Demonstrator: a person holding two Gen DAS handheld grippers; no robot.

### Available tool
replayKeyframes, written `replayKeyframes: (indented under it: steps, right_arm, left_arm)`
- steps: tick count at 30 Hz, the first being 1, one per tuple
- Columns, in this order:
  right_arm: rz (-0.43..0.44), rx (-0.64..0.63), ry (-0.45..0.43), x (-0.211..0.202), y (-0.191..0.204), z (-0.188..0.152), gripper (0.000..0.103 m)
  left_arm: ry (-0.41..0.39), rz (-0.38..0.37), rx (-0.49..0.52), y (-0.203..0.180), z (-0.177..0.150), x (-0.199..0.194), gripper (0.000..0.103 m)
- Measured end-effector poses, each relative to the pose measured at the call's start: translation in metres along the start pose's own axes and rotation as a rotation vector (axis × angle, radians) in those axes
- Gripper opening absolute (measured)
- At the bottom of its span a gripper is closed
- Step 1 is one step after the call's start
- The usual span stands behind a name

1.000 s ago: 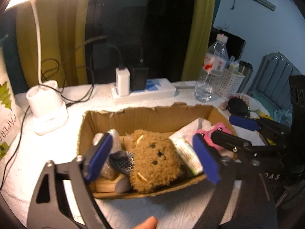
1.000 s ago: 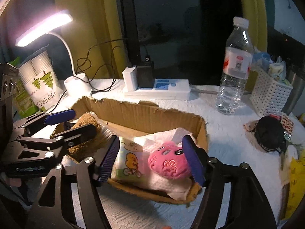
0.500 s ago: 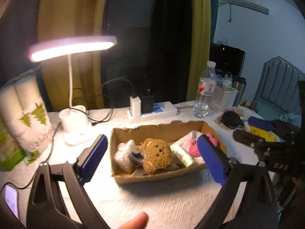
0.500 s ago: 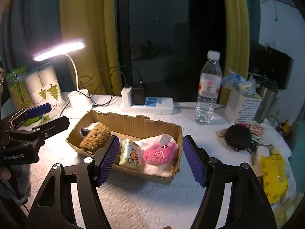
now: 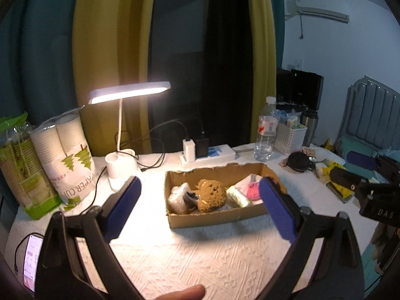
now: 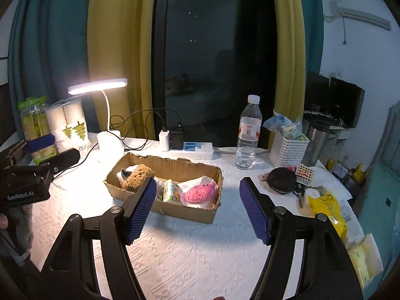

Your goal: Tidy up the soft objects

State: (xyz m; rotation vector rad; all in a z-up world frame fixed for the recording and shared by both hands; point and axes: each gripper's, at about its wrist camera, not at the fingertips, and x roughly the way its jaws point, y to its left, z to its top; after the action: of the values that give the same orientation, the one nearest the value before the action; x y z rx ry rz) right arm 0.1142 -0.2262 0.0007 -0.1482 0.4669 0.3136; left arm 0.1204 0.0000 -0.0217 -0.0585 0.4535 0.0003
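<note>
A shallow cardboard box [image 5: 215, 218] [image 6: 185, 210] sits mid-table. Inside lie a brown plush toy [image 5: 211, 195] [image 6: 137, 176], a pink plush toy [image 5: 252, 191] [image 6: 200, 193], a tissue pack with a cartoon duck [image 5: 237, 196] [image 6: 171, 191], a clear wrapped bundle [image 5: 177, 197] and a dark sock-like item [image 5: 191, 197]. My left gripper [image 5: 200, 210] is open and empty, held back above the table in front of the box. My right gripper [image 6: 197, 207] is open and empty, also drawn back from the box.
A lit desk lamp [image 5: 125, 95], paper cup packs [image 5: 67, 155] and a phone [image 5: 31, 260] stand at the left. A power strip [image 5: 207, 153], water bottle [image 6: 247, 135], white basket [image 6: 287, 150], black pouch [image 6: 281, 180] and yellow packets [image 6: 325, 207] are behind and right.
Both grippers have pulled back and up from the box, so the box looks smaller and farther. The box contents stay as they were.
</note>
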Motion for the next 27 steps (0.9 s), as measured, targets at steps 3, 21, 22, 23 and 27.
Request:
replayKeyframes:
  steps: [3,21,22,23,27]
  right_arm:
    - [-0.003,0.003,0.001,-0.0036,0.002,-0.0037,0.073]
    - [-0.004,-0.002,0.006,-0.0055,0.0063,-0.0062,0.073]
    - [-0.003,-0.002,0.006,-0.0048,0.0056,-0.0058,0.073]
    - [-0.003,-0.001,0.006,-0.005,0.0058,-0.0061,0.073]
    - [-0.003,-0.002,0.007,-0.0052,0.0059,-0.0065,0.073]
  left_arm:
    - [-0.005,0.0,-0.006,0.0018,-0.0005,-0.0053,0.096]
    - [-0.004,-0.004,-0.014,0.0039,0.0001,-0.0073,0.096]
    - [-0.005,-0.002,-0.014,0.0039,-0.0001,-0.0074,0.096]
    - [-0.004,-0.001,-0.015,0.0032,-0.0002,-0.0071,0.096]
    - [0.002,0.002,-0.021,0.0028,-0.0007,-0.0031,0.096]
